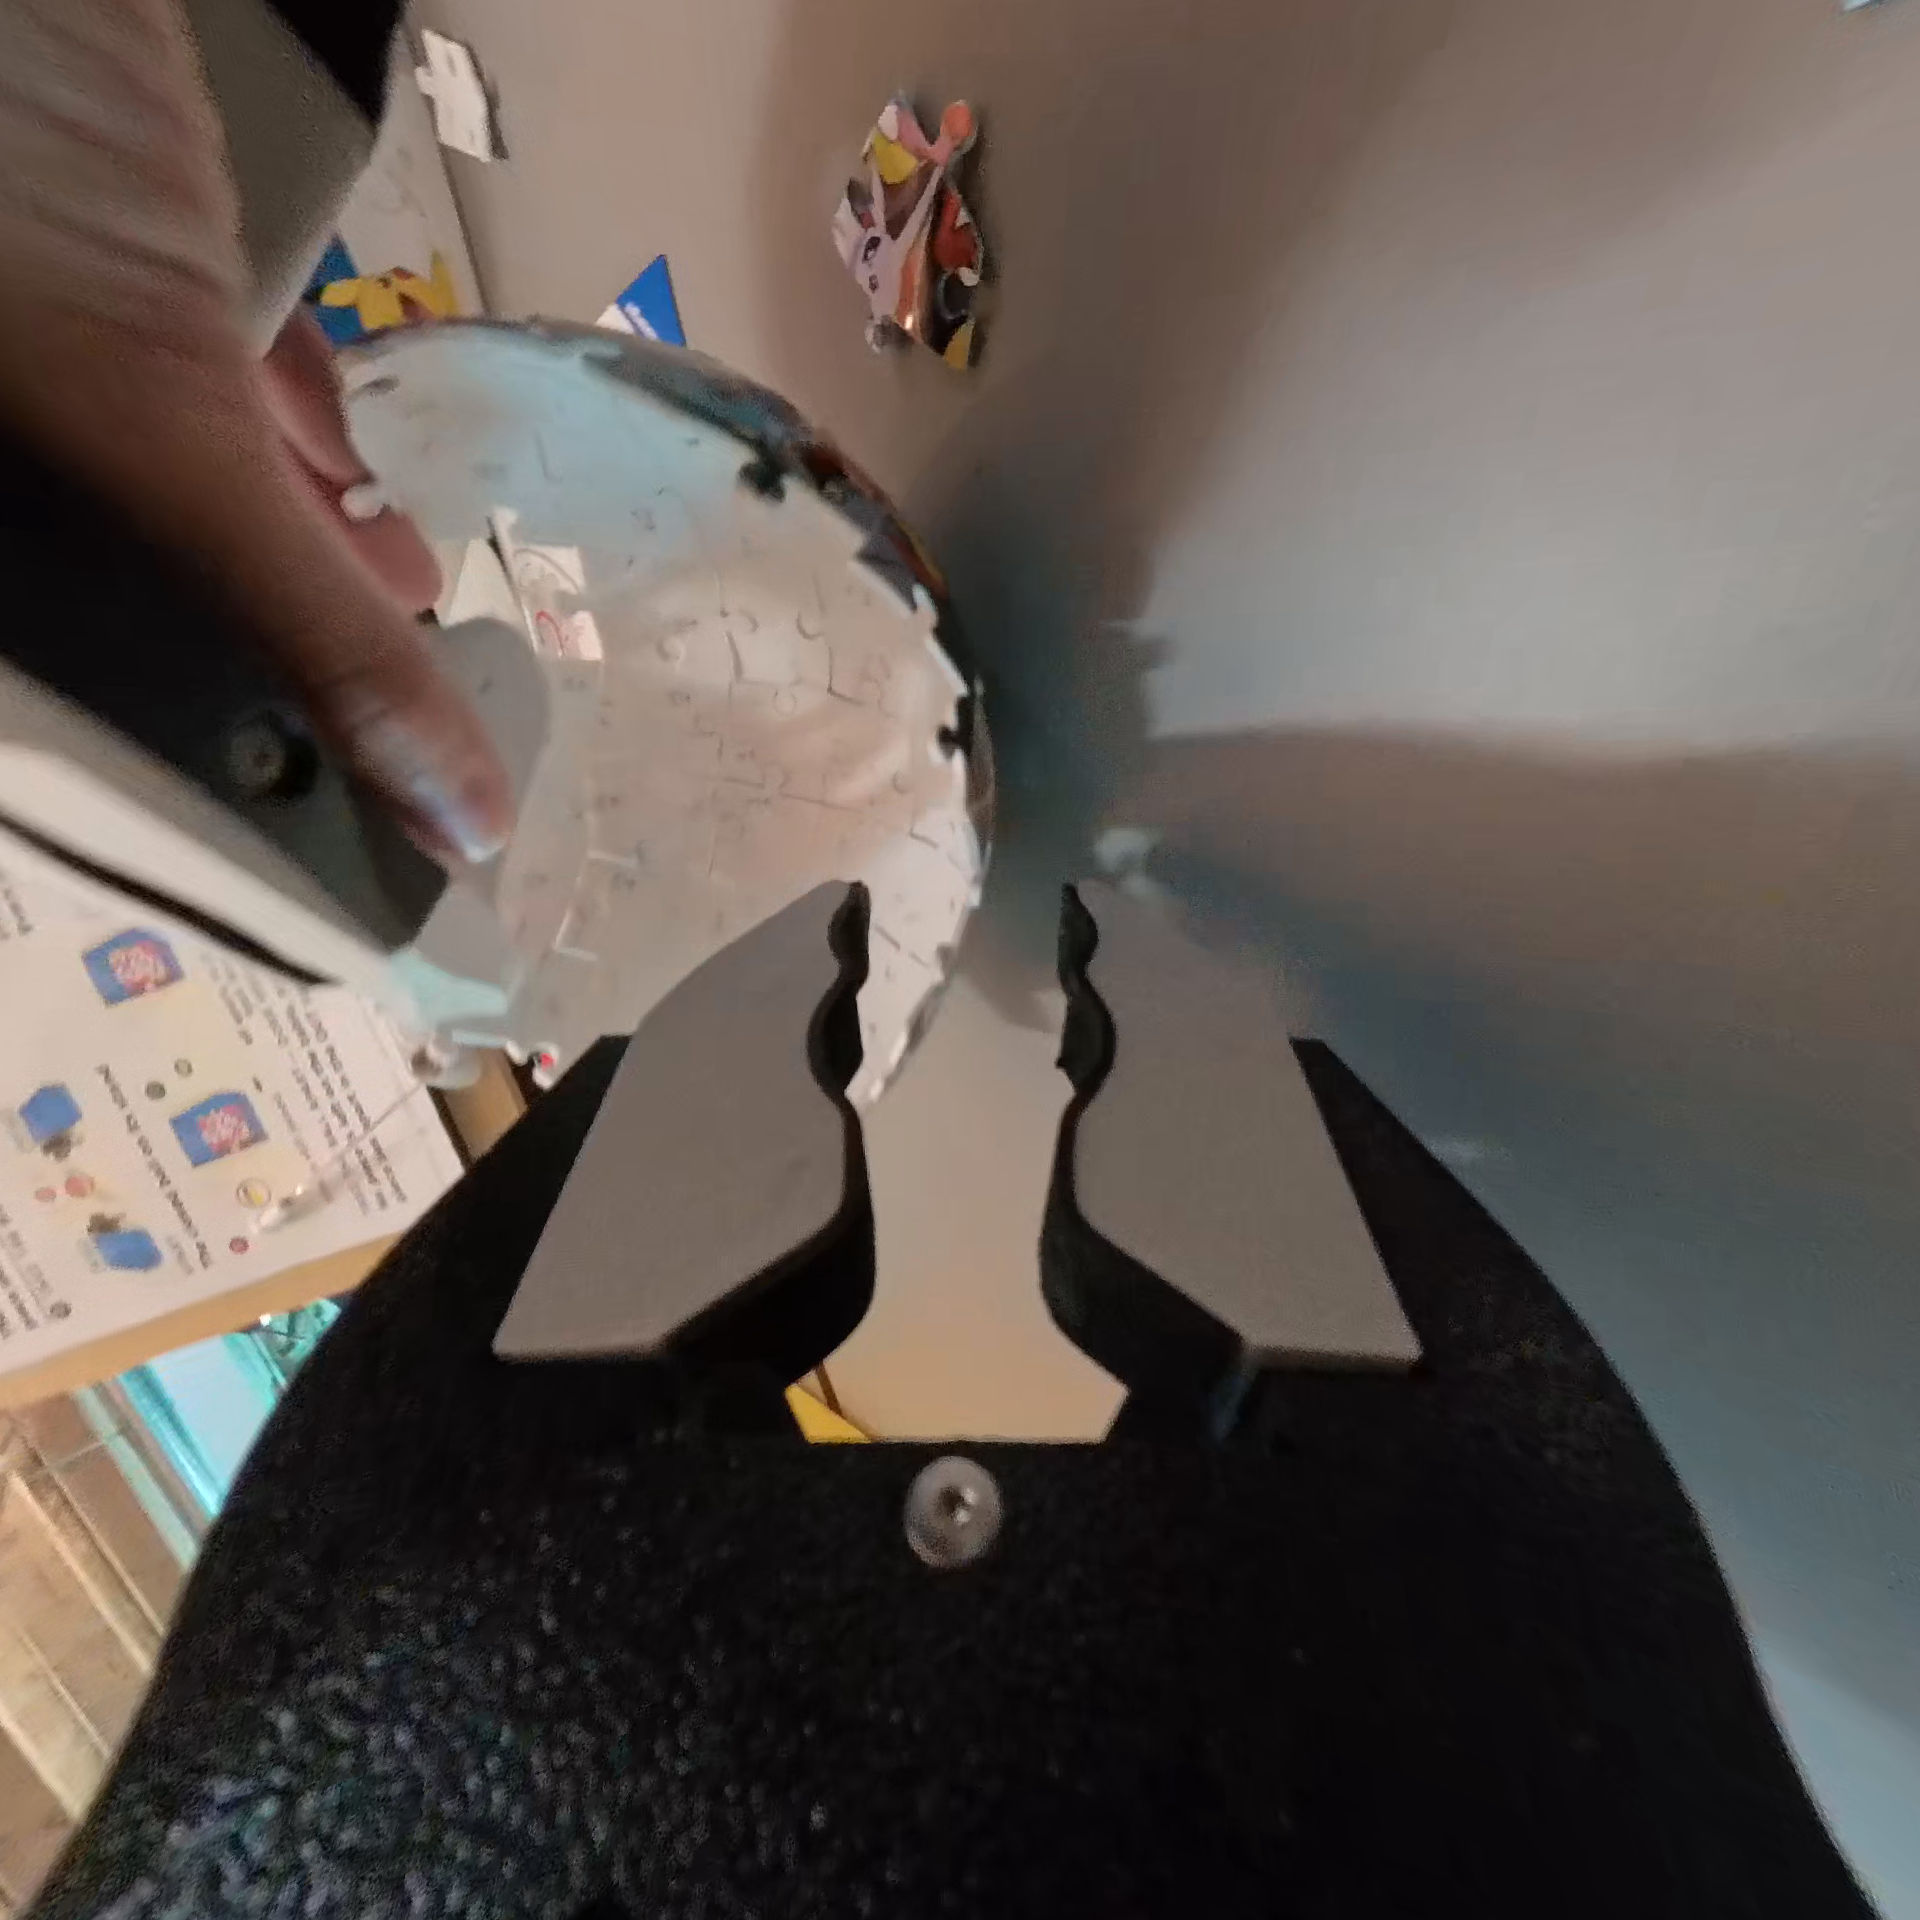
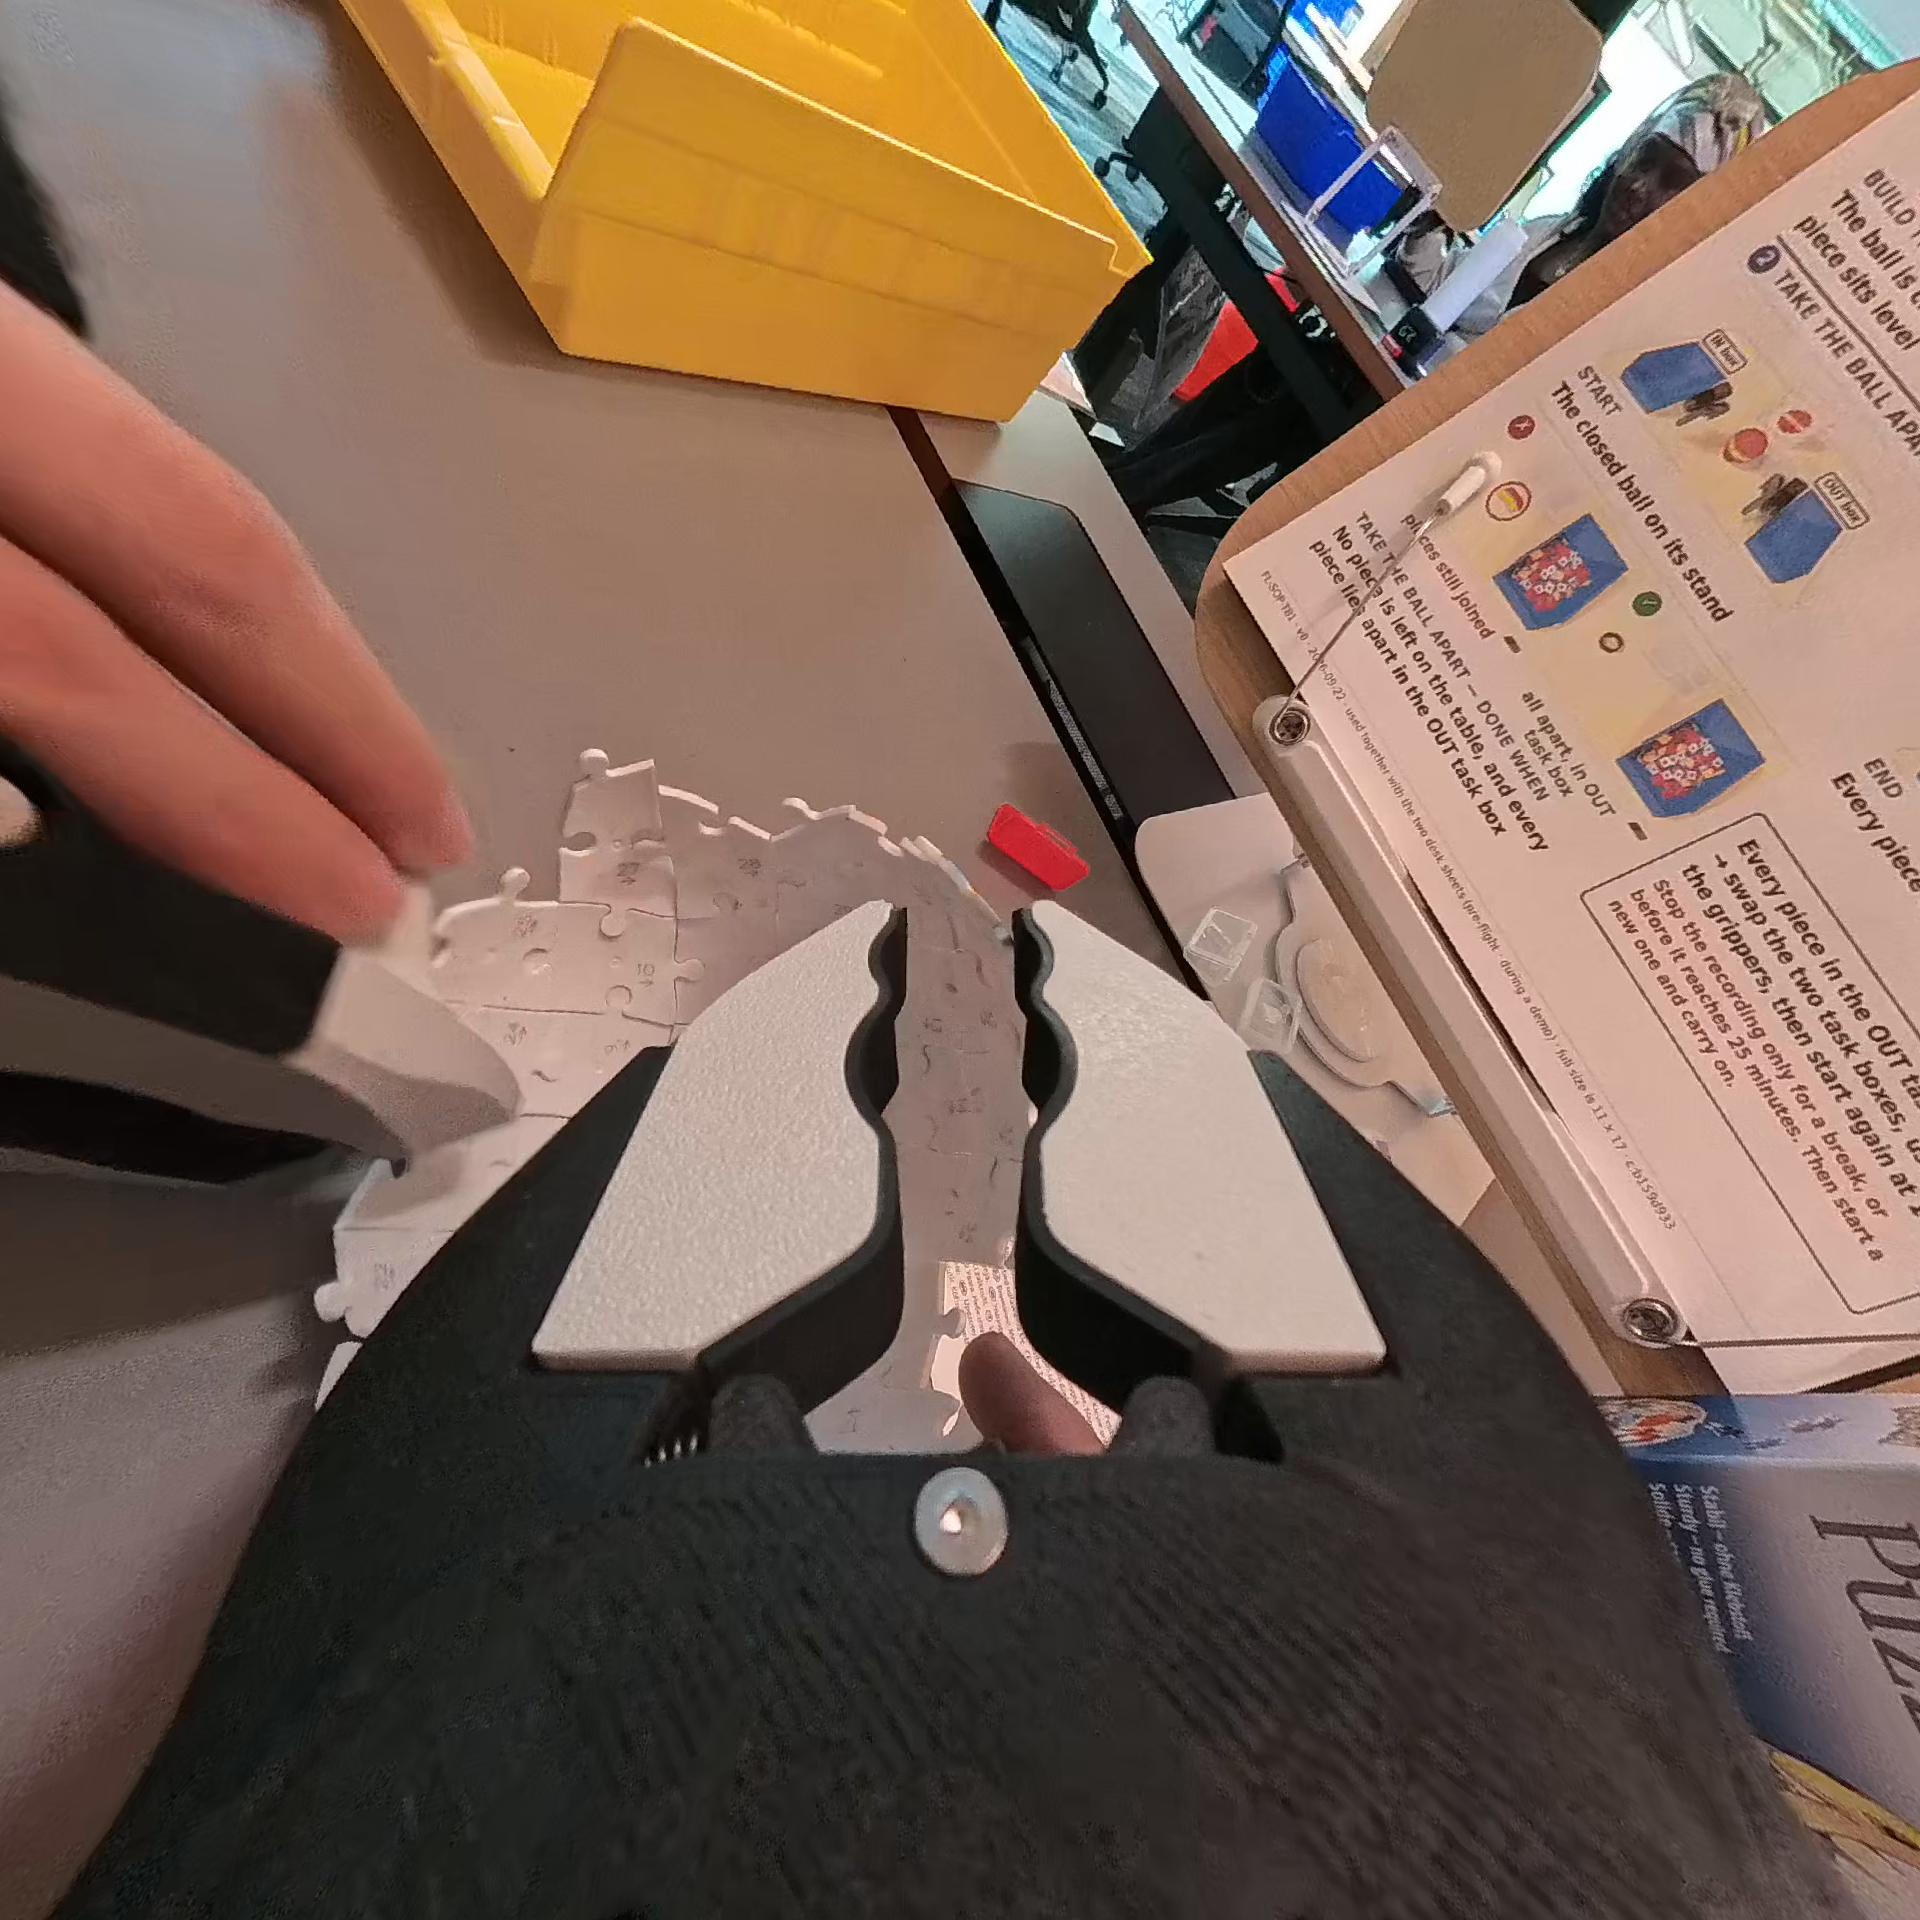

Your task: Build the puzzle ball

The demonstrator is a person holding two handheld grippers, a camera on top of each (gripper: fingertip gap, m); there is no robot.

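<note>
The partly built puzzle ball (image 1: 675,665) is an open curved shell of joined pieces, white inside and coloured outside. In the right wrist view, my right gripper (image 2: 958,920) is shut on the shell's wall (image 2: 961,1039), which runs edge-on between the fingers. A person's fingers (image 2: 260,727) touch the shell's jagged rim on the left. My left gripper (image 1: 966,909) is open and empty, its left fingertip in front of the shell's lower edge. A finger (image 1: 416,727) rests against the shell's inside. A coloured cluster of joined pieces (image 1: 920,239) lies farther off on the grey table.
A yellow bin (image 2: 779,208) stands at the back of the table. A small red piece (image 2: 1034,847) lies beyond the shell. An instruction sheet on a wooden board (image 2: 1662,727) stands on the right, with a blue box (image 2: 1818,1558) below it. Another loose piece (image 1: 649,307) lies behind the ball. About 15 cm separates my right fingertips from the small red piece (image 2: 1034,847).
</note>
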